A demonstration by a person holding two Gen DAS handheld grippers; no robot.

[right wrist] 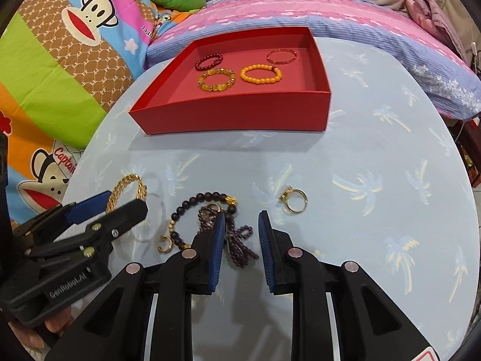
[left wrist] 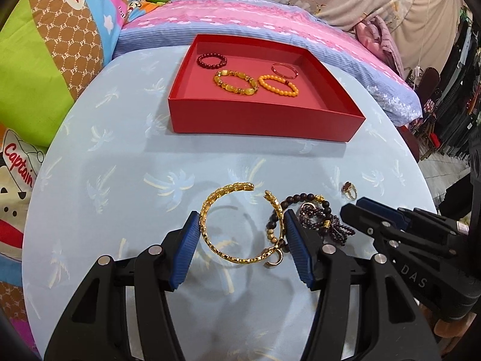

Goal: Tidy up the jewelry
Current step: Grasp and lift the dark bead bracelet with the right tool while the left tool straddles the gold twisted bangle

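A round table [left wrist: 126, 156] covered in pale blue cloth printed with palm trees is seen against bright cartoon bedding. At its far side a shallow red cardboard box [left wrist: 264, 120] already holds four bracelets. Near the front, an open gold chain bangle [left wrist: 210, 207] is bracketed by the left gripper [left wrist: 243, 234], whose ribbed blue pads stand apart, touching or almost touching its sides; a firm hold cannot be confirmed. The right gripper [right wrist: 240, 240] is held open over a tangled dark purple strand [right wrist: 237, 243]. A dark beaded bracelet [left wrist: 275, 222] overlaps the bangle's right side, so it could be dragged along if pinched together. A small gold ring [right wrist: 293, 200] lies apart to the right.
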